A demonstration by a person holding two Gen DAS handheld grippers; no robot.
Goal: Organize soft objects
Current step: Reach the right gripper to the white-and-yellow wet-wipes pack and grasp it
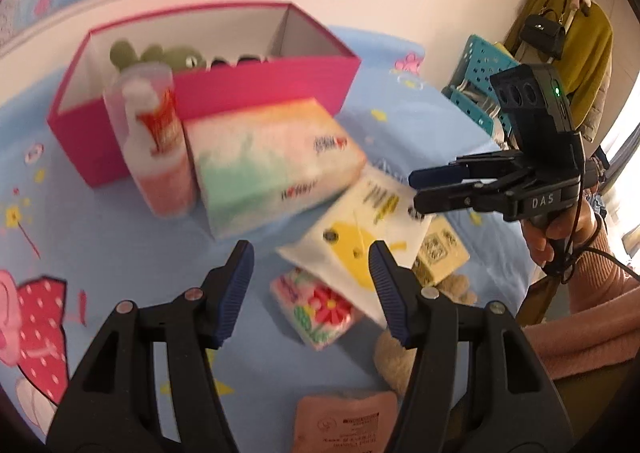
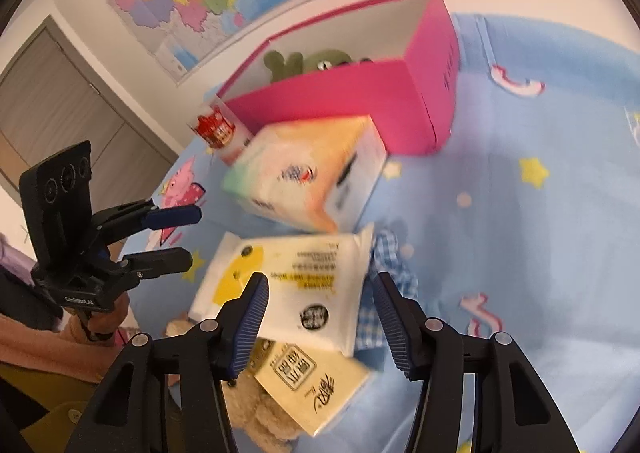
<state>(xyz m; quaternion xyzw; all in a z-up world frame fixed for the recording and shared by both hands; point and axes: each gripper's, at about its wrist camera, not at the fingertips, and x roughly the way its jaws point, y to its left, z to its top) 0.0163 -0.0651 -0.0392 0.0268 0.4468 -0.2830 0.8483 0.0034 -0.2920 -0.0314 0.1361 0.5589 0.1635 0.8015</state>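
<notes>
Both my tongs tilt down over the blue cartoon bedsheet. My left tongs are spread, nothing between the blue pads, hanging above the flowered tissue pack. My right tongs are spread too, pinching nothing — the white-and-yellow wipes pack lies below the gap, and I can't say any pad touches it. From the left camera my right tongs show side-on with my hand round the handle and a pink sleeve behind; from the right camera my left tongs show the same way.

Biggest container: the pink box, open on top, white inside. A green plush toy sits at the back of it, and something dark beside it that I can't make out. Just in front of the box stands a clear tub with a red label, and beside it the big pastel tissue pack, tilted.

The soft things still out on the sheet are piled near my tongs — wipes pack on top, a beige tissue pack under it, a blue checked cloth peeking from its edge. A tan plush toy is mostly hidden beneath them. A pink packet is cut off at the bottom of the left view. Everything is blurred, print unreadable.
</notes>
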